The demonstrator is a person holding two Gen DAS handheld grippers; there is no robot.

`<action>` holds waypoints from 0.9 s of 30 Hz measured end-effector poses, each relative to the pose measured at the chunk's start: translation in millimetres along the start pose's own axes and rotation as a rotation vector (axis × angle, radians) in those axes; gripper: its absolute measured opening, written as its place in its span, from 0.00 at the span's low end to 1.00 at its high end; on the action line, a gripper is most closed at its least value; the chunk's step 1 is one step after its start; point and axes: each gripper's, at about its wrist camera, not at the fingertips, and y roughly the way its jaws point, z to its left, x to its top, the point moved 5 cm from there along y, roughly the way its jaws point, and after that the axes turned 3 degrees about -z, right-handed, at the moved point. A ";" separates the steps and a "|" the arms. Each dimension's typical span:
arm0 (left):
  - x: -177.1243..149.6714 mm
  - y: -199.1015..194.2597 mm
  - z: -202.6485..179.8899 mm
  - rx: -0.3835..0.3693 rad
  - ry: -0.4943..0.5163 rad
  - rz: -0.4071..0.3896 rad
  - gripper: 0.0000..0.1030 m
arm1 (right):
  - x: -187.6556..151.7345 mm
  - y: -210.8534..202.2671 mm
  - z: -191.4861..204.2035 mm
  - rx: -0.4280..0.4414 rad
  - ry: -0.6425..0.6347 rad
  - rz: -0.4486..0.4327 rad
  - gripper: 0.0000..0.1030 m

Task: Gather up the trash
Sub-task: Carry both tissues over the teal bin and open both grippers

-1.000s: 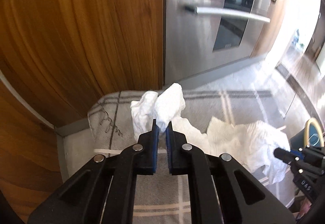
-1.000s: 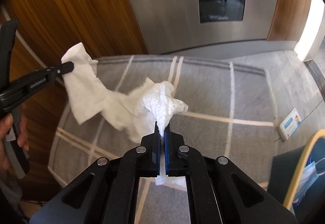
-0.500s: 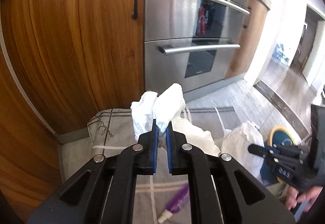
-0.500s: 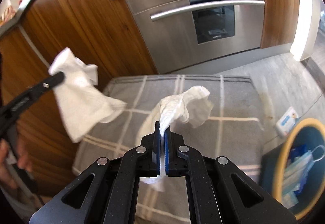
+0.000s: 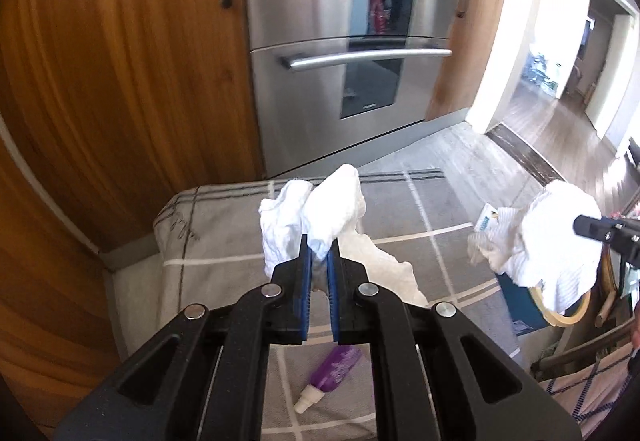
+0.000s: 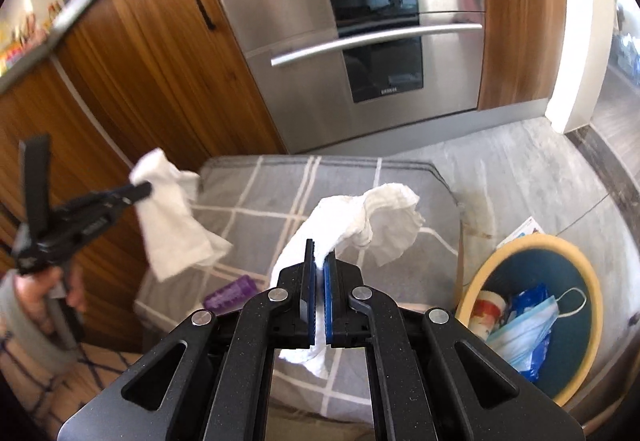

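Observation:
My left gripper [image 5: 318, 247] is shut on a white crumpled paper towel [image 5: 320, 213] and holds it above the grey checked mat [image 5: 420, 213]. It also shows at the left of the right wrist view [image 6: 138, 189], with its towel [image 6: 172, 221] hanging. My right gripper [image 6: 319, 255] is shut on a second white paper towel [image 6: 372, 217], held up beside the blue bin with a tan rim [image 6: 536, 241]. That towel shows at the right of the left wrist view [image 5: 548, 241]. The bin holds a face mask [image 6: 524, 329], a cup and blue wrappers.
A purple spray bottle [image 5: 332, 369] lies on the mat, also seen in the right wrist view [image 6: 230, 291]. A small card [image 6: 524, 231] lies on the floor by the bin. Wooden cabinets [image 5: 120, 81] and a steel oven [image 5: 340, 61] stand behind.
Both grippers have lifted their paper towels up off the mat. The right one has moved right, closer to the bin, which now shows fully.

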 end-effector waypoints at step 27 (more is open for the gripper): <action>12.2 14.3 -204.7 -0.317 0.339 -0.059 0.07 | -20.5 -79.6 -153.6 -0.295 0.176 -0.103 0.04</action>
